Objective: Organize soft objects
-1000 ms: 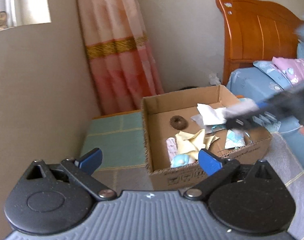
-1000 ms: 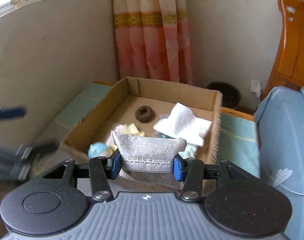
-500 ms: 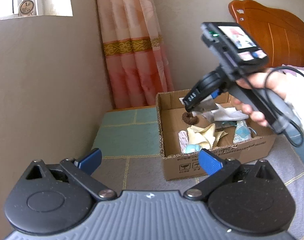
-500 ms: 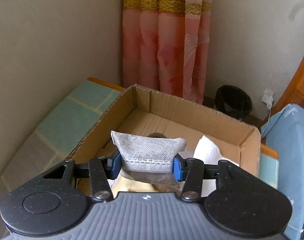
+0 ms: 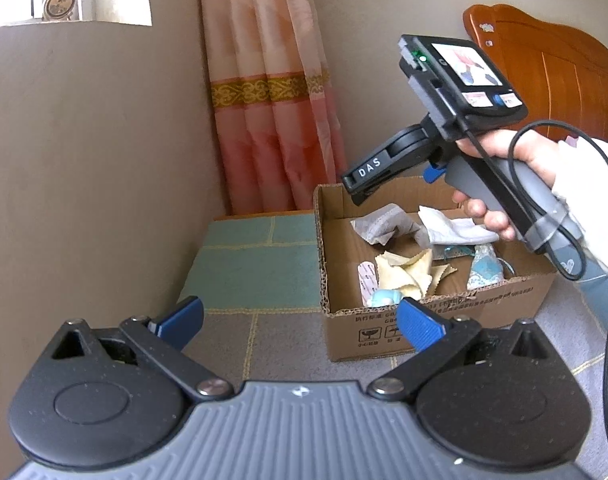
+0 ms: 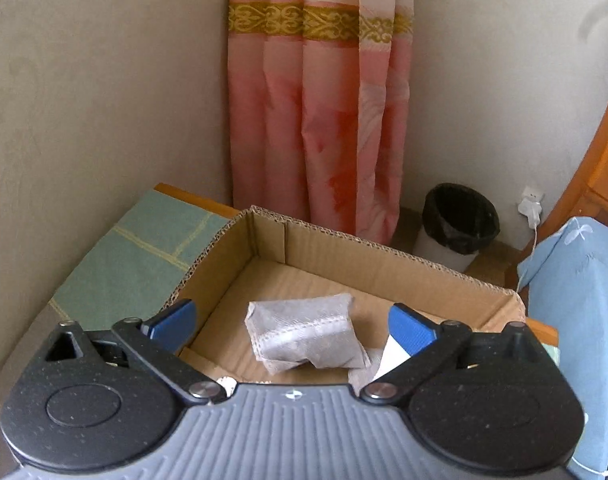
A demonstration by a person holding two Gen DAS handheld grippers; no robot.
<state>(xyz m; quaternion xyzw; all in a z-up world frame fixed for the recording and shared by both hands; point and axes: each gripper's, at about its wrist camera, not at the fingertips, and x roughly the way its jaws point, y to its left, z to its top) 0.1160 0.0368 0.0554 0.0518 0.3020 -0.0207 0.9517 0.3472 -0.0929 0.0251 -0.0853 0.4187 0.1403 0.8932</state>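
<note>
Right wrist view: grey pouch point(image 6: 304, 338) lying in cardboard box point(image 6: 384, 256), long axis crosswise; right gripper point(image 6: 291, 326) jaws opening, pouch free; left gripper point(image 5: 299, 320) wide, empty.

Readable markings: few, mostly on the gripper and the box

White letters "DAS" stand on the black side of the right gripper point(image 5: 368, 184), seen from the left wrist. The cardboard box point(image 5: 444, 320) carries printed handling symbols and a line of small characters on its front wall, too small to read. A round ornament point(image 5: 59, 4) on the window ledge shows a "1".
</note>
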